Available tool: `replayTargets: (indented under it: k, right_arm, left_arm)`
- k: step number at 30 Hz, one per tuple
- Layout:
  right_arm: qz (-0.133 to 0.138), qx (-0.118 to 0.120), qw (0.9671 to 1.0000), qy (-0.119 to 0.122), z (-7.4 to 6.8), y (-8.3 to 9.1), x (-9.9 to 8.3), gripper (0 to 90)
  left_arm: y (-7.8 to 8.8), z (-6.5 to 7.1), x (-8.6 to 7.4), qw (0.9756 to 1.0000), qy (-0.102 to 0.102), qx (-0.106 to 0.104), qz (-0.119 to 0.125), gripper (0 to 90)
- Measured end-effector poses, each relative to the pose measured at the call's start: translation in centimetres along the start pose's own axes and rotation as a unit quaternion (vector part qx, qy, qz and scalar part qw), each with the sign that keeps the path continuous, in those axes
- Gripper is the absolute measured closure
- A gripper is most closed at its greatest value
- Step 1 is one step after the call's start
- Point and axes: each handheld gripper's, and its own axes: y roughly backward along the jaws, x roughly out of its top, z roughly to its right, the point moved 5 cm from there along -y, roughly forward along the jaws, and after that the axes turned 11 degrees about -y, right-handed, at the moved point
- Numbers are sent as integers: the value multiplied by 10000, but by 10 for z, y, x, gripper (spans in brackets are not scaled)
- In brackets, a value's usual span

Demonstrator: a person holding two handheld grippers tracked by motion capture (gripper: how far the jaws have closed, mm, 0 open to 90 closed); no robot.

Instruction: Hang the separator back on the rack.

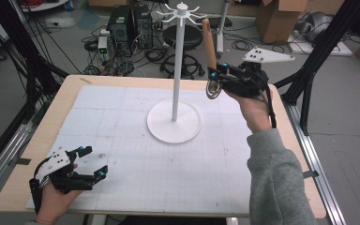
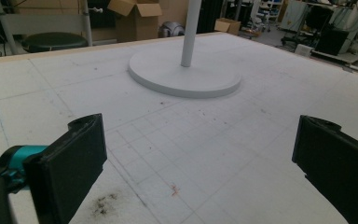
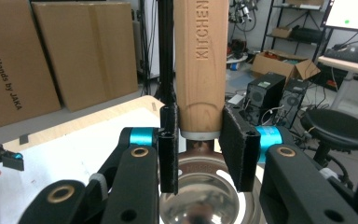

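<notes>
The right gripper (image 1: 214, 75) is gripping a wooden-handled strainer (image 1: 209, 44) above the desk's (image 1: 42, 136) far right corner; left gripper (image 1: 93, 162) jaws are gaping empty.

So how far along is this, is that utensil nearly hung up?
Picked up: the right hand-held gripper clamps the wooden-handled utensil upright above the table. In hand: raising it near the white rack. Left: probably hanging it on a hook. The left hand-held gripper rests open.

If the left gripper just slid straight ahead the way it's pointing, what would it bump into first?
Probably the round base of the white stand. The left gripper rests open low over the table mat, with bare mat ahead until that base, though depth is hard to judge.
</notes>
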Motion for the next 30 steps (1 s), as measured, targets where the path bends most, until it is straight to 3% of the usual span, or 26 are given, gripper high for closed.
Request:
replayTargets:
  k: [30]
  right_arm:
    - [-8,-15,10000,-70,-2,-16,2,697]
  left_arm:
    - [2,0,-1,10000,10,3,-10,34]
